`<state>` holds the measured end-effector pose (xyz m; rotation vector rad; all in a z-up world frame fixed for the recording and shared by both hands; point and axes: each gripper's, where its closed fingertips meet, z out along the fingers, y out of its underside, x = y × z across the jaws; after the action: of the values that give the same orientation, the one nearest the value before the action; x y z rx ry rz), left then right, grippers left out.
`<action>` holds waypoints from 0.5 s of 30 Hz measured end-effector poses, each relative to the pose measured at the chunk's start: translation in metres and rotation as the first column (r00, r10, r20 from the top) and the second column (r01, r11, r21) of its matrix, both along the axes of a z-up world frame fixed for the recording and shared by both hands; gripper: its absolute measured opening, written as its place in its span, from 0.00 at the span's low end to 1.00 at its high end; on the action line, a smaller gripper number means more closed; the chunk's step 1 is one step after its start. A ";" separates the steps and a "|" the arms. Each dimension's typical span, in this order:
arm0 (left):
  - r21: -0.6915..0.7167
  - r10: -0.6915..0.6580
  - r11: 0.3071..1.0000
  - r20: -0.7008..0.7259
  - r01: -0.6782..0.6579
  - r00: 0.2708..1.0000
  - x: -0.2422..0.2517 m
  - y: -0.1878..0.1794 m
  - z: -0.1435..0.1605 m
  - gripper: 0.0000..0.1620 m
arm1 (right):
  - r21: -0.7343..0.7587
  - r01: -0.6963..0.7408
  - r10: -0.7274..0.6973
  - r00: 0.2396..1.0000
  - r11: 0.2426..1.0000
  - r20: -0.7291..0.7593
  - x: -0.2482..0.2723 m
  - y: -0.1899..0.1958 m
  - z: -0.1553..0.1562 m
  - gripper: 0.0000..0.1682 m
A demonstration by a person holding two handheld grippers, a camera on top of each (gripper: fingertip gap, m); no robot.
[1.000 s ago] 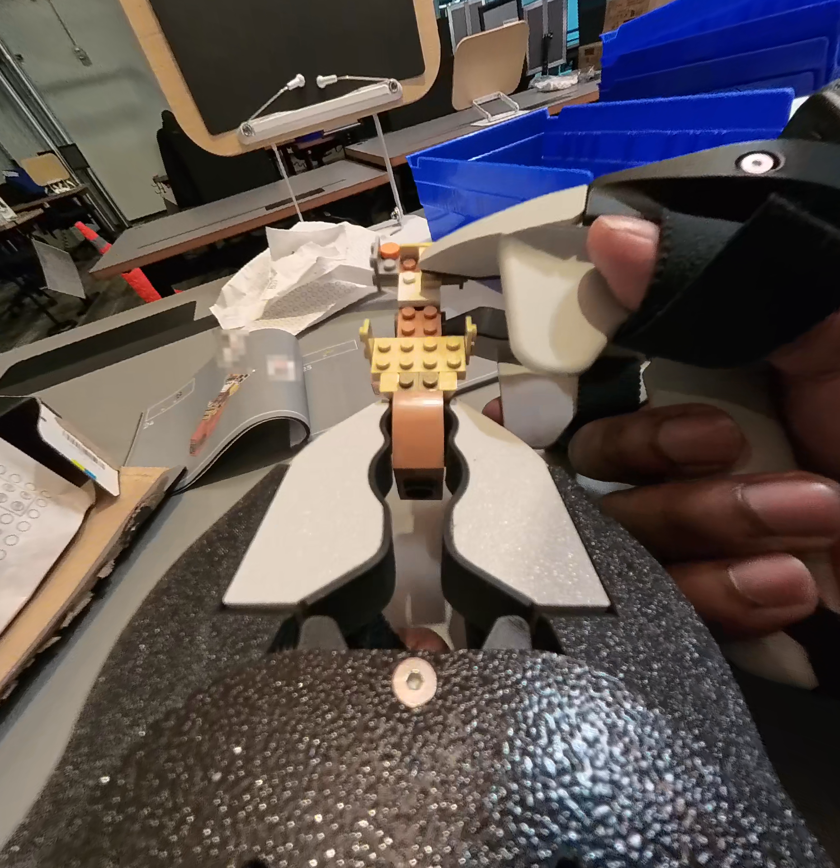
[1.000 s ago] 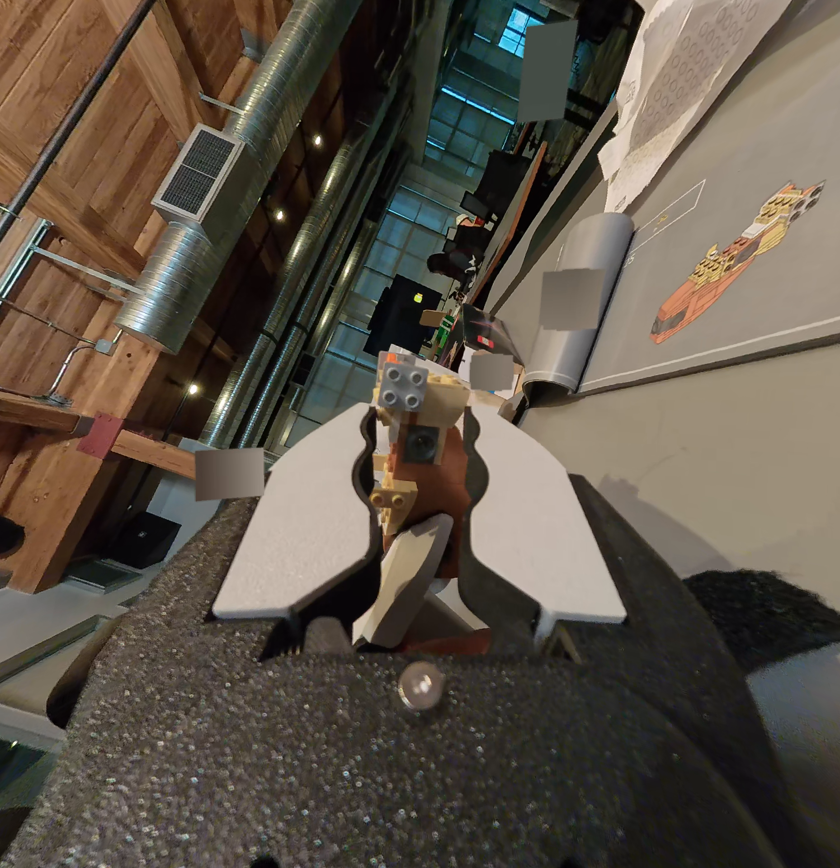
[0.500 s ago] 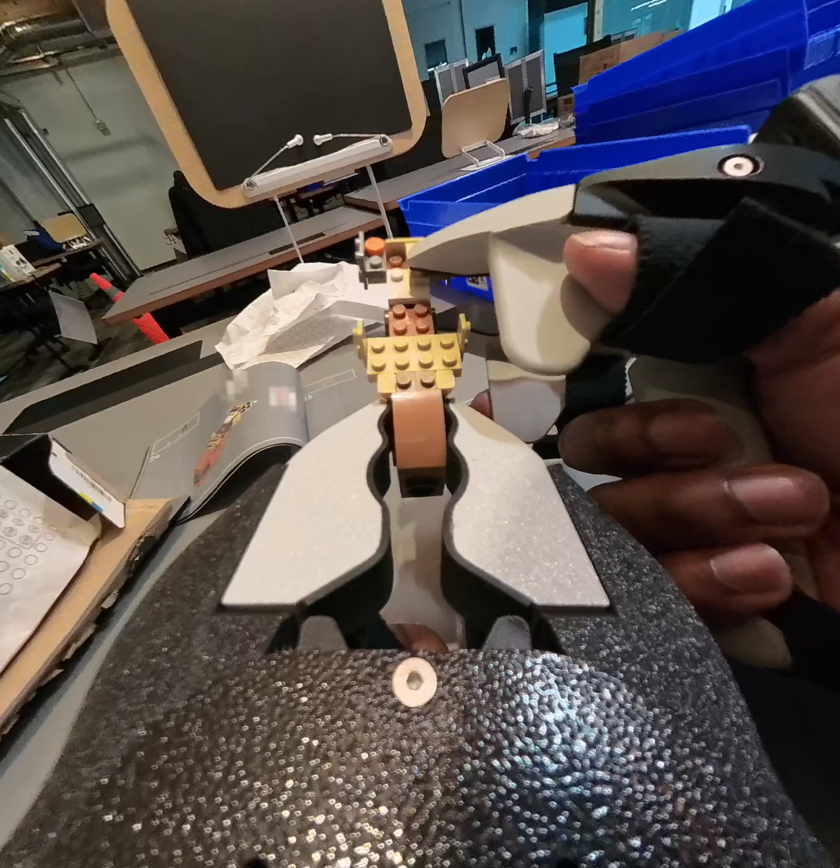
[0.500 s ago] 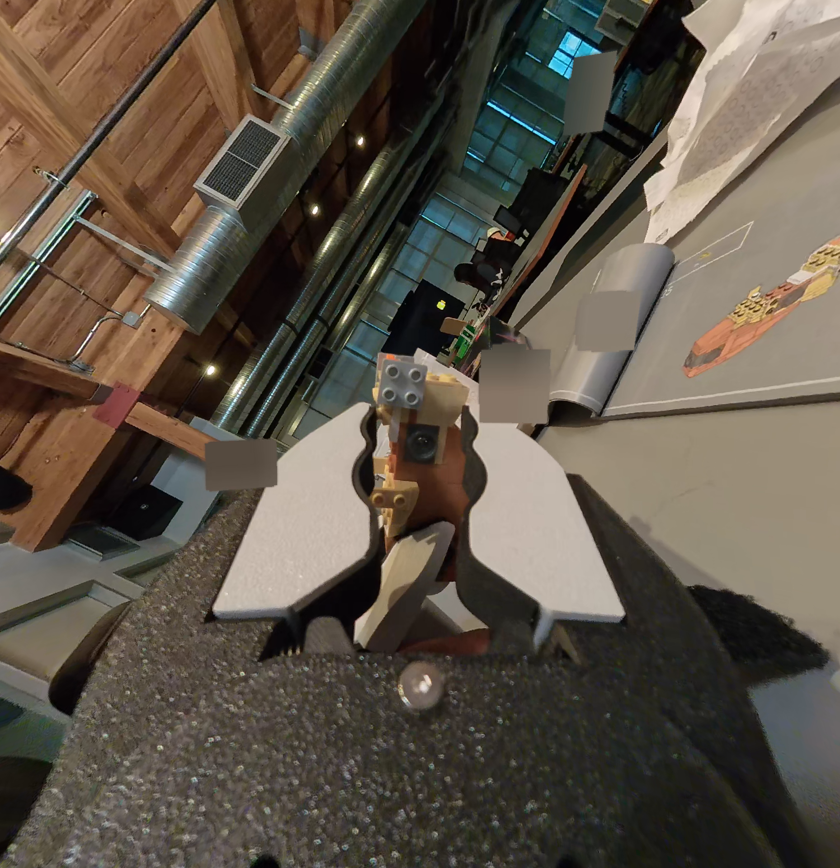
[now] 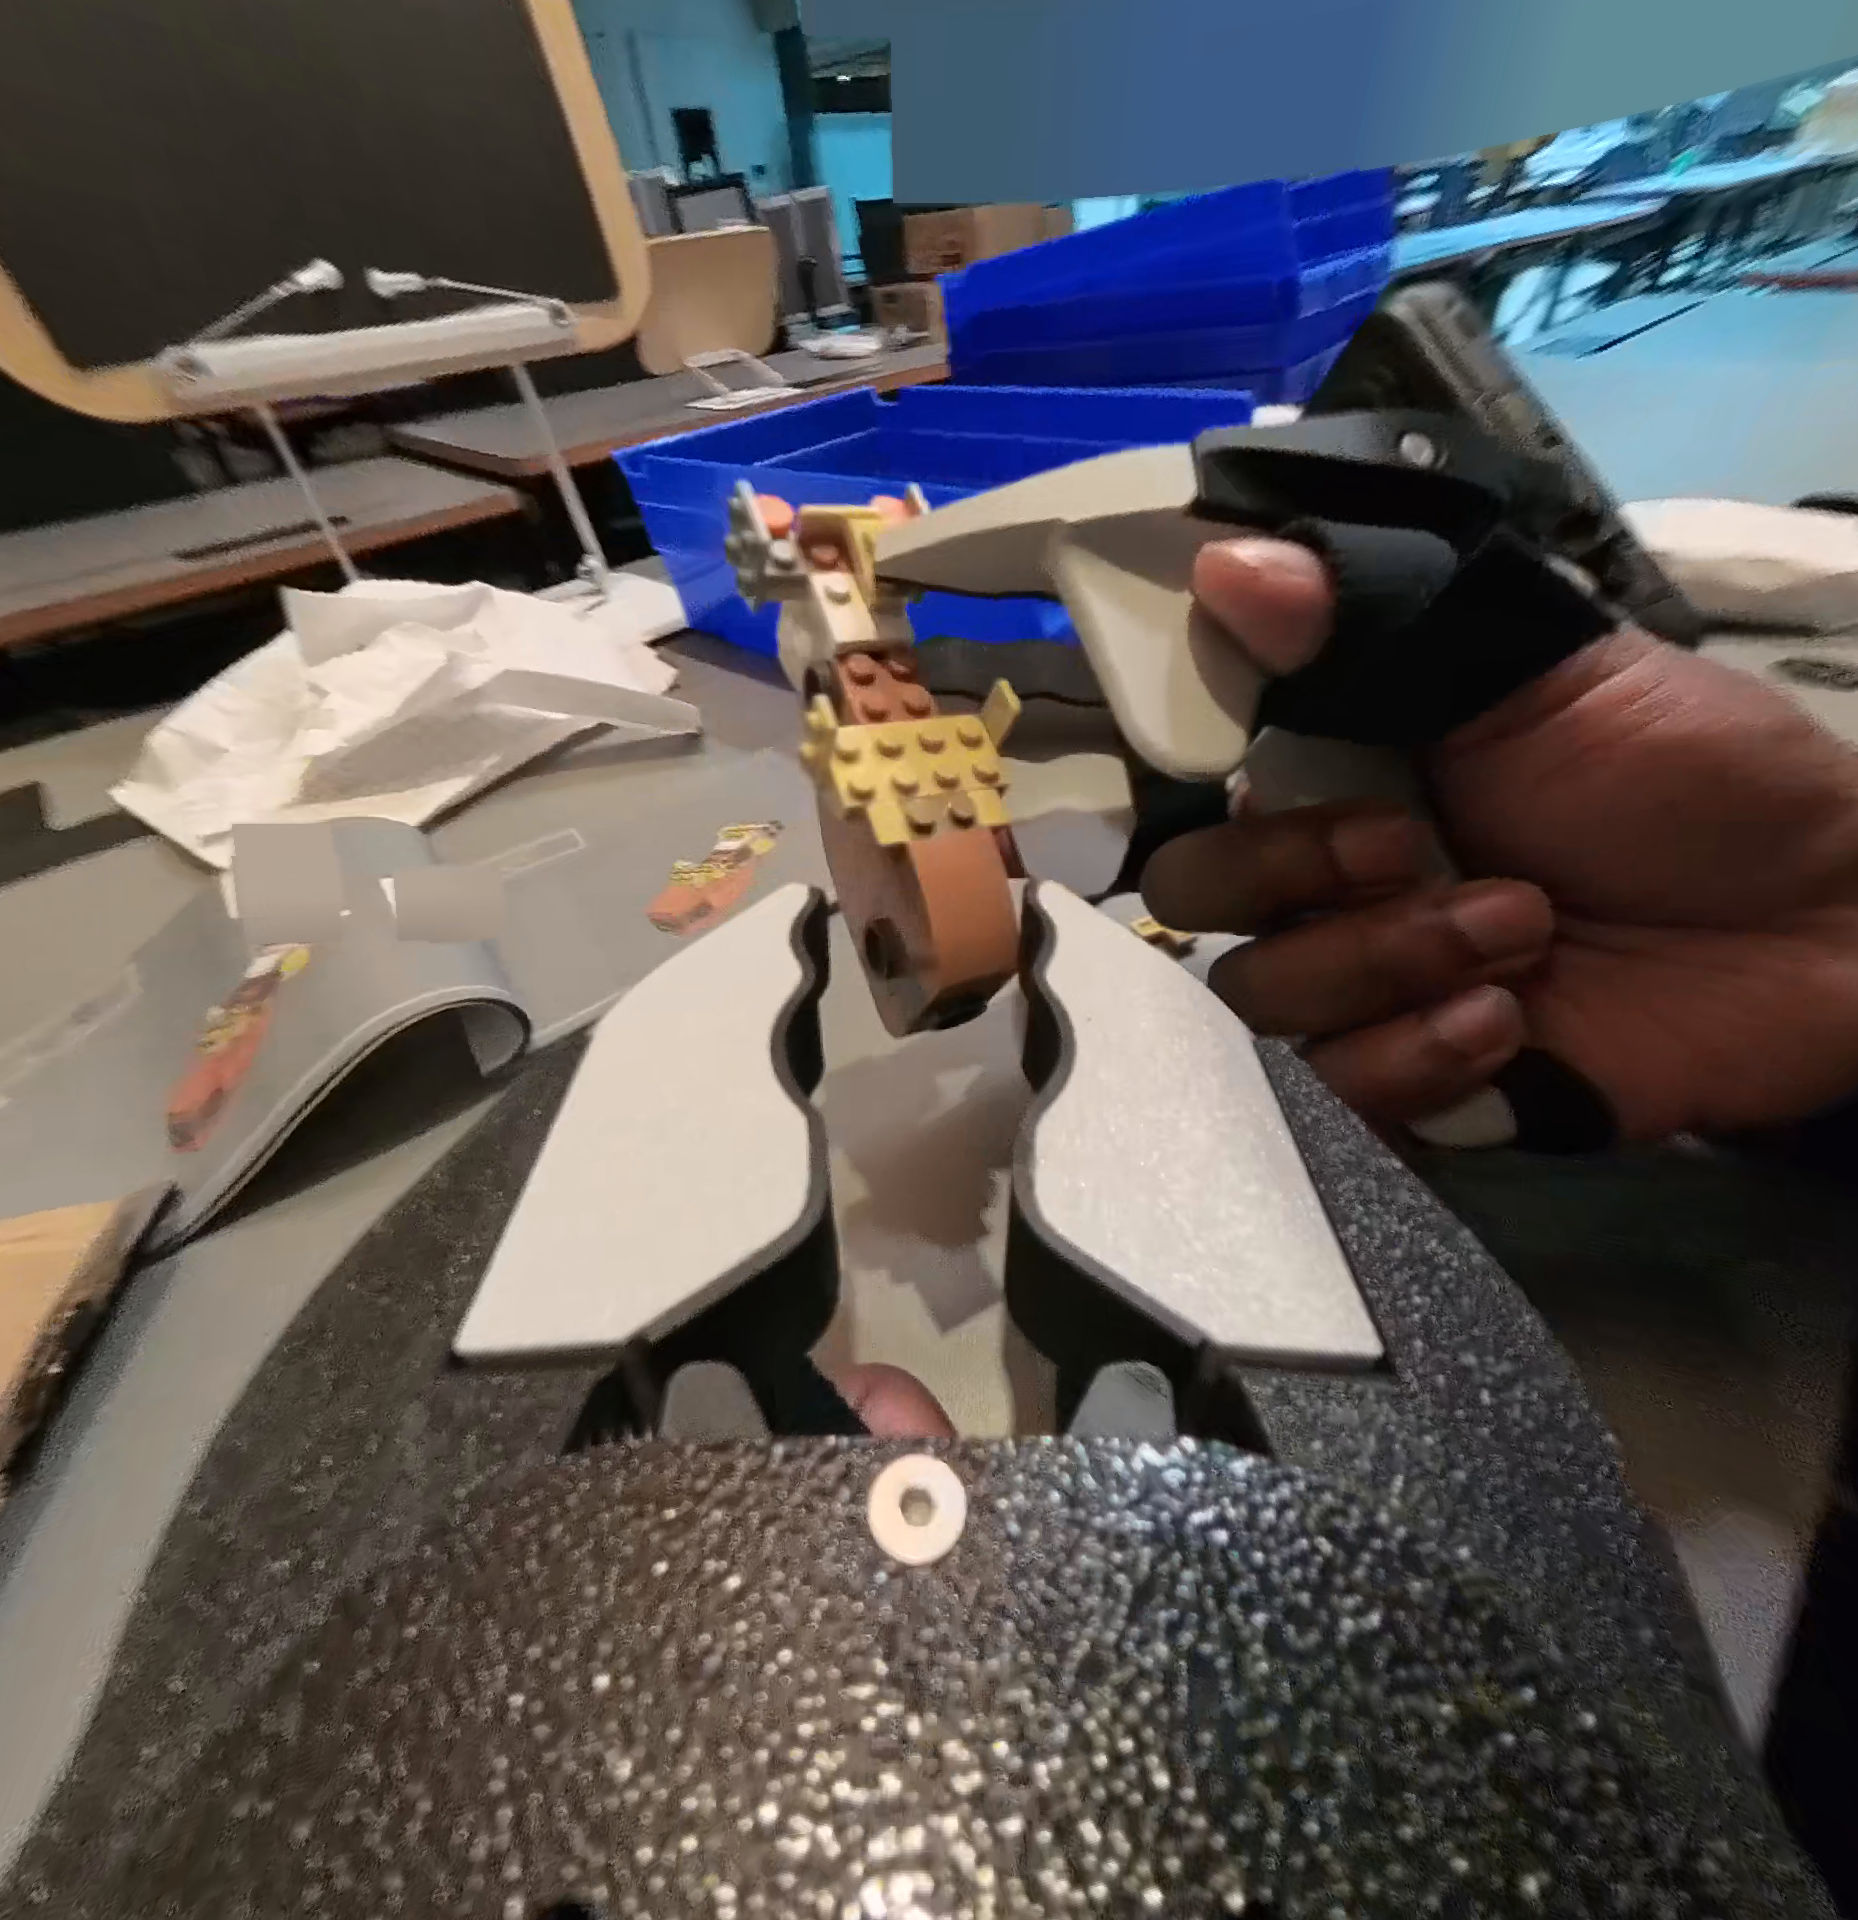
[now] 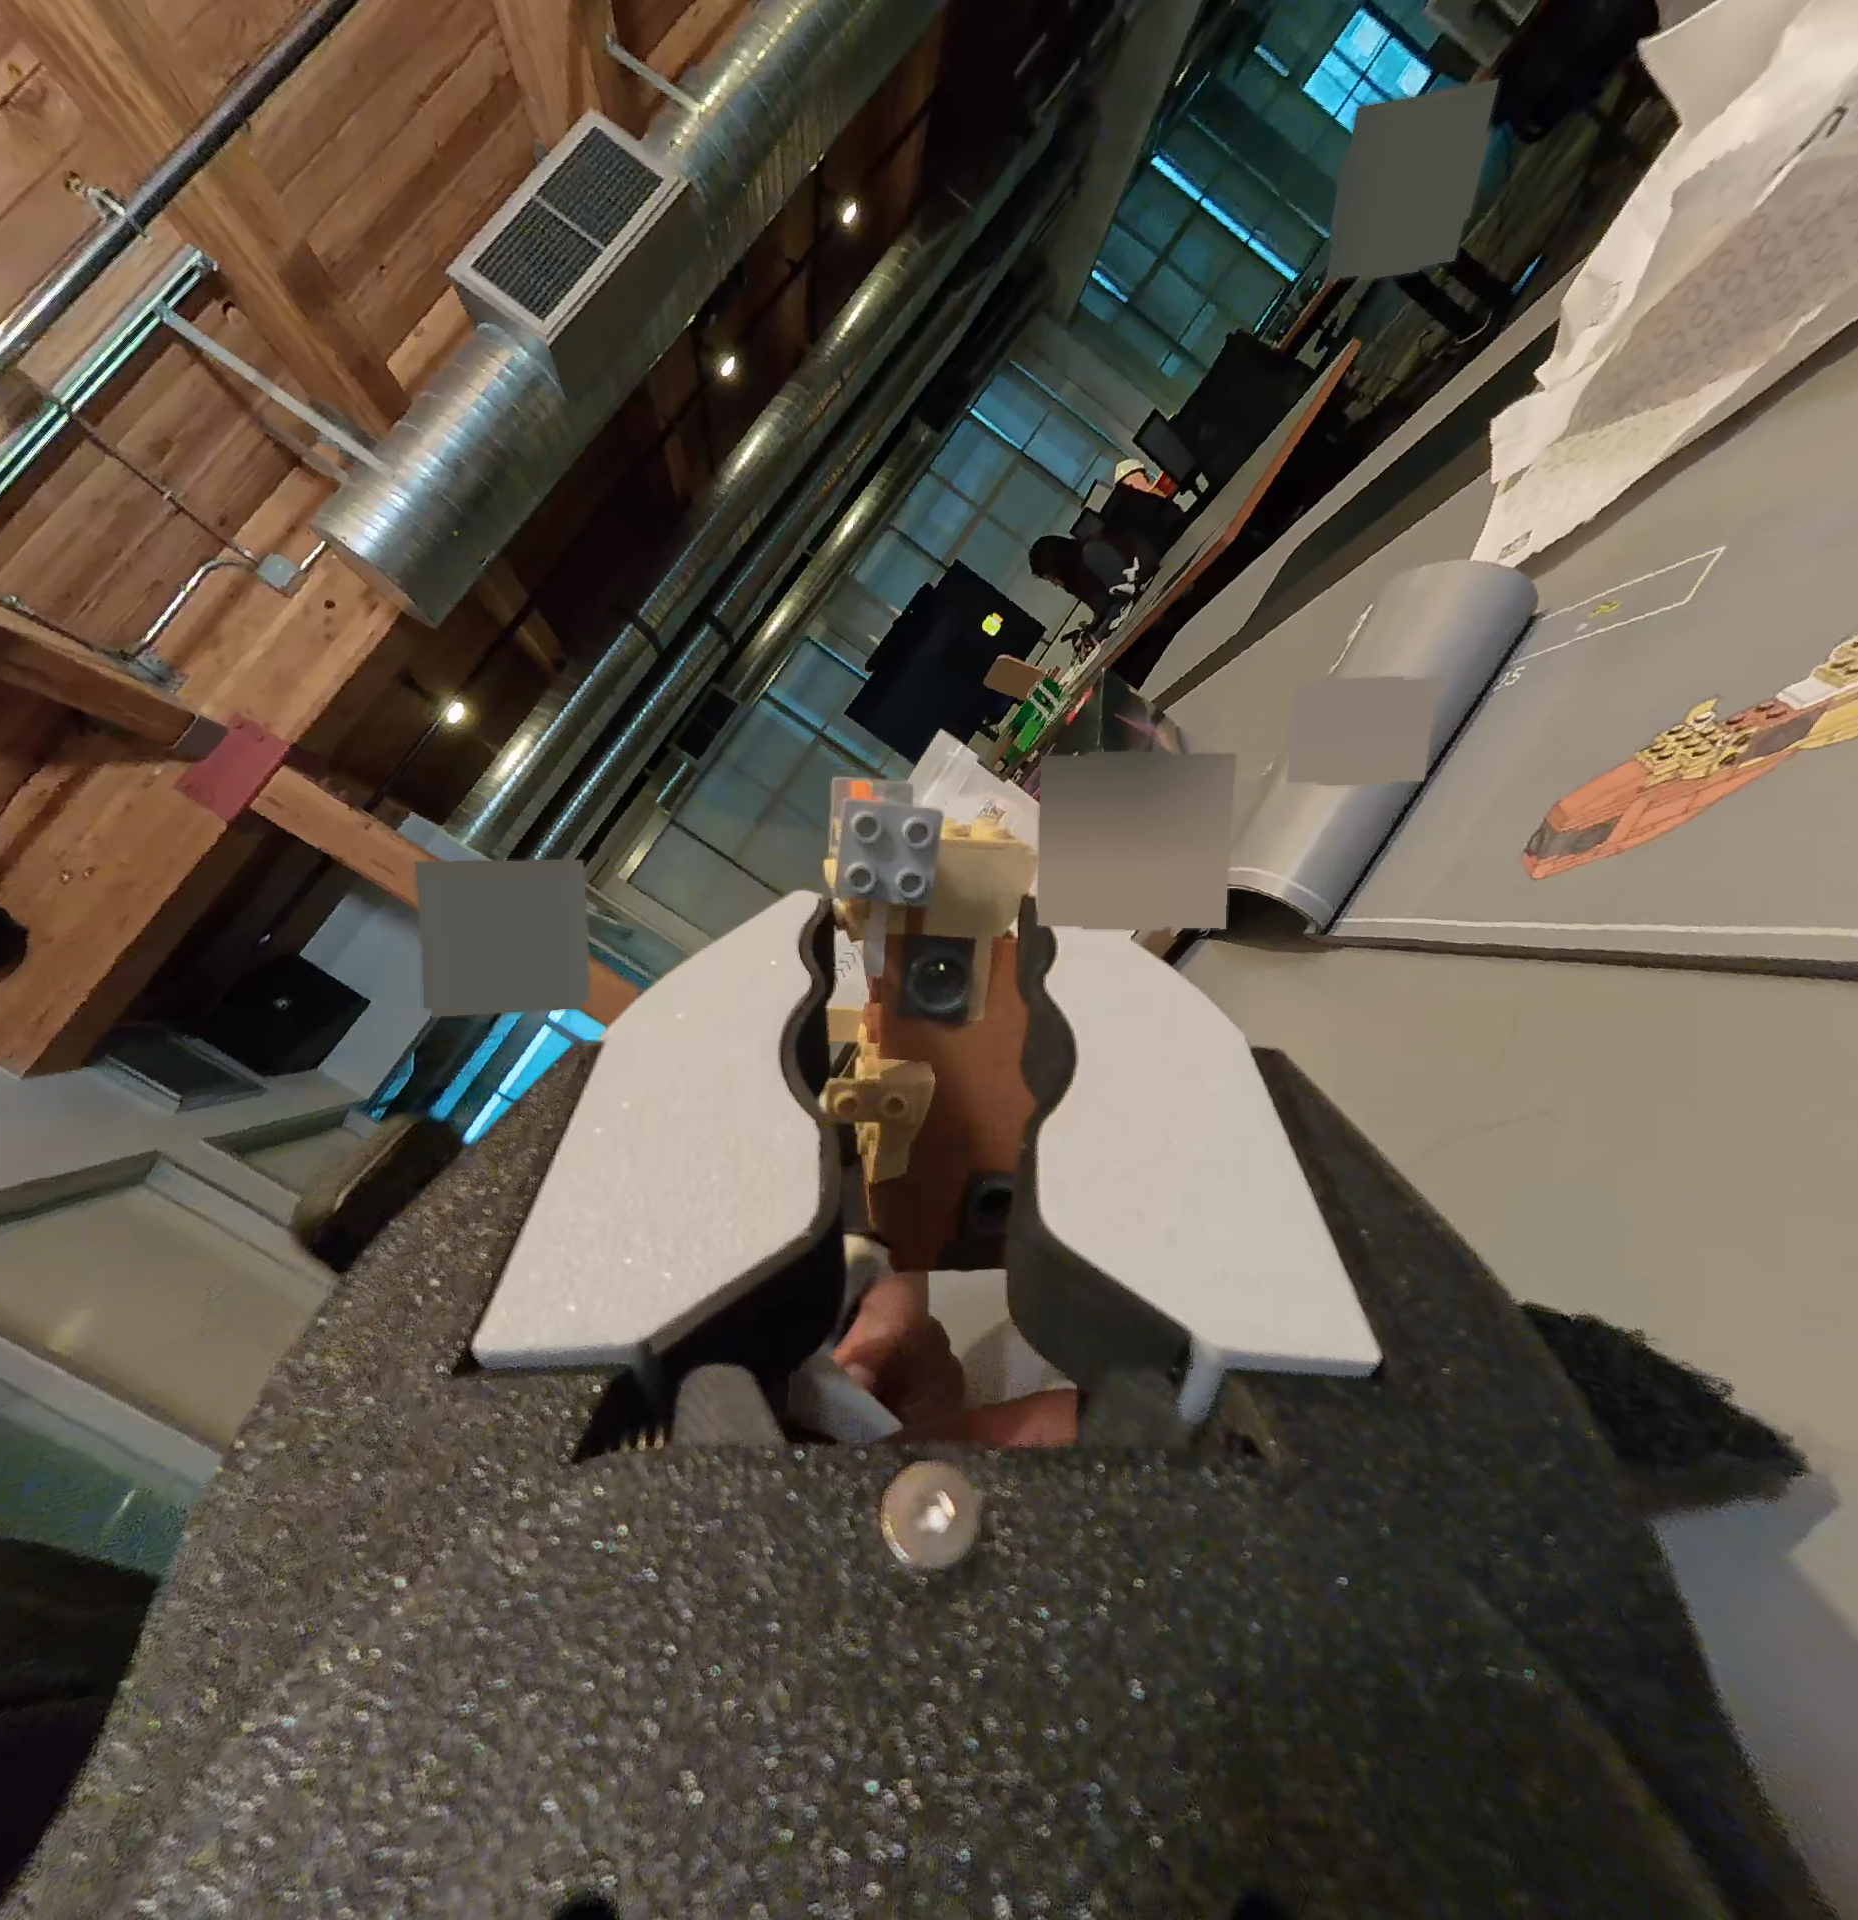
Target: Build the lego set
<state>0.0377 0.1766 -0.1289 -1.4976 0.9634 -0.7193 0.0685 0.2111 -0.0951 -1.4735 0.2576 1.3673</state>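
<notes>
Wooden ceiling beams (image 6: 281, 343), metal ducts (image 6: 509, 436), grey desks (image 5: 229, 530).

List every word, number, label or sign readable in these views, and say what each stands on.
Instruction booklet: a small number by the page fold and a tiny mark inside an outlined box, both too small to read reliably; grey patches cover other spots.
White paper bags: faint small print near a corner, too small to read.
Lego model: no writing visible.
Nothing else in either view is legible.
</notes>
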 end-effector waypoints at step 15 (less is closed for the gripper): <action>-0.408 -0.404 0.729 0.393 0.550 0.826 0.020 0.013 0.048 0.21 | 0.101 -0.181 0.158 0.967 0.978 0.198 -0.005 -0.014 0.001 0.20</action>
<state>0.0576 0.1898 -0.0813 -1.5308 0.9979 -1.6358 0.0637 0.1973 -0.0939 -1.5410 -0.0716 1.3418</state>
